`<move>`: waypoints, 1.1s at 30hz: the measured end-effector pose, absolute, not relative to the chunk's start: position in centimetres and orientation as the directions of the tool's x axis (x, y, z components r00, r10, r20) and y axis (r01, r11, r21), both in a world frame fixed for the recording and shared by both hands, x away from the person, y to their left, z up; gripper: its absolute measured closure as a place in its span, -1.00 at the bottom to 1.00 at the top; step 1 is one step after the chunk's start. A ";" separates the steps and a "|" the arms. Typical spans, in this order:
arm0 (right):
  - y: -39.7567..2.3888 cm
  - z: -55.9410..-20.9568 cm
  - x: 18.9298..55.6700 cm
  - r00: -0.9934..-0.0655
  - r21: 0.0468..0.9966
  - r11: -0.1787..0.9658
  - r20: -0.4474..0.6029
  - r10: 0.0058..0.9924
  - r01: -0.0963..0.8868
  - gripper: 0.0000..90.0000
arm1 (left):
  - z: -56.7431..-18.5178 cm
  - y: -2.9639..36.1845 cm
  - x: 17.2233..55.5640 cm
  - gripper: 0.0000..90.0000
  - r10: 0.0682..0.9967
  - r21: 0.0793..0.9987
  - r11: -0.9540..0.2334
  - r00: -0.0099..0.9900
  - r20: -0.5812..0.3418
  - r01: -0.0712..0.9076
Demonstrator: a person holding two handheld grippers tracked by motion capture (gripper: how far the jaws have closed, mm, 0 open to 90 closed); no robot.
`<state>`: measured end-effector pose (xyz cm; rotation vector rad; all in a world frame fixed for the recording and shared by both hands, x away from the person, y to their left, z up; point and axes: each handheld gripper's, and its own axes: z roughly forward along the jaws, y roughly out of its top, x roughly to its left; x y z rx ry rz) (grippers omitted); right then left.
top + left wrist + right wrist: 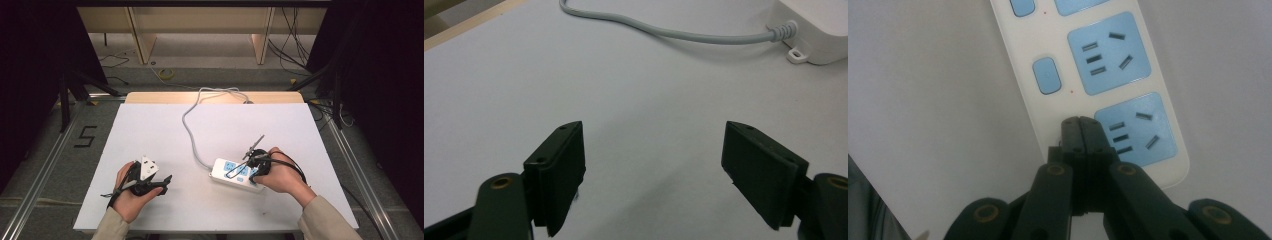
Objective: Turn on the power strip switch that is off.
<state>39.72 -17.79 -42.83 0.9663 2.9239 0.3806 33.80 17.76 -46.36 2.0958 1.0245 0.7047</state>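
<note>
From my remote seat, the white table [150, 130] lies bare from nine o'clock through twelve, giving my left gripper [654, 175], jaws wide, free passage ahead. At three o'clock the power strip [235, 175] blocks the way beneath my closed right gripper [1081, 125], its grey cable [192, 135] snaking toward twelve across the middle.

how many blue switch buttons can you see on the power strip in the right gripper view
2: one left of the middle socket, one cut by the top edge. On the power strip, a third may be hidden under the shut right tool.
</note>
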 end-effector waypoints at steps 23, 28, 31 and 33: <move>-17.7 -42.9 39.6 -0.800 0.241 0.773 0.025 0.599 0.586 1.00 | -46.4 17.7 33.8 -0.44 0.823 0.771 -0.453 0.543 0.168 0.448; -17.6 -42.9 39.6 -0.799 0.241 0.772 0.026 0.601 0.588 1.00 | -46.3 17.7 33.8 -0.44 0.823 0.772 -0.451 0.542 0.167 0.447; -17.6 -42.9 39.6 -0.800 0.240 0.773 0.027 0.599 0.587 1.00 | -46.4 17.7 33.8 -0.44 0.824 0.772 -0.450 0.541 0.166 0.448; -17.6 -42.9 39.6 -0.800 0.240 0.773 0.025 0.599 0.587 1.00 | -46.3 17.7 33.8 -0.44 0.824 0.772 -0.450 0.541 0.166 0.448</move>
